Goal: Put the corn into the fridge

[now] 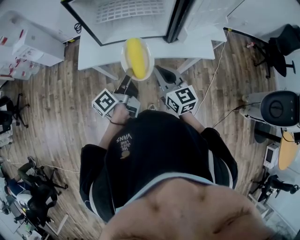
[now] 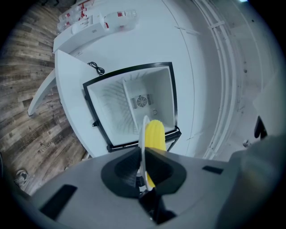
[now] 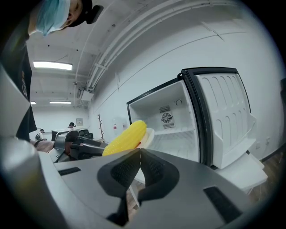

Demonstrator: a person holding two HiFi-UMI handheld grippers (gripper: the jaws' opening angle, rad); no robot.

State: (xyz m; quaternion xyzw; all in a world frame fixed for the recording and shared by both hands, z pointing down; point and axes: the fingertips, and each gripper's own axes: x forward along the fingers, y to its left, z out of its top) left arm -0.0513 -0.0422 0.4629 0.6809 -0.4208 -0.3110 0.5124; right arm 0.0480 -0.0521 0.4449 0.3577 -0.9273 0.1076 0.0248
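Observation:
A yellow corn cob (image 1: 136, 57) lies on a white plate (image 1: 148, 64), held up in front of the open white fridge (image 1: 132, 13). My left gripper (image 1: 127, 78) is shut on the plate's near rim. In the left gripper view the plate (image 2: 144, 134) stands edge-on between the jaws, the corn (image 2: 156, 135) on its right face, and the fridge's inside (image 2: 142, 103) is beyond. My right gripper (image 1: 164, 76) is shut on nothing, just right of the plate. The right gripper view shows the corn (image 3: 125, 137), the plate (image 3: 149, 135) and the fridge's shelves (image 3: 172, 123).
The fridge stands on a white table (image 1: 91, 52) with its door (image 3: 227, 117) swung open to the right. A cable (image 1: 216, 70) hangs off the table's right end. Office chairs (image 1: 275, 49) and other equipment stand around on the wooden floor.

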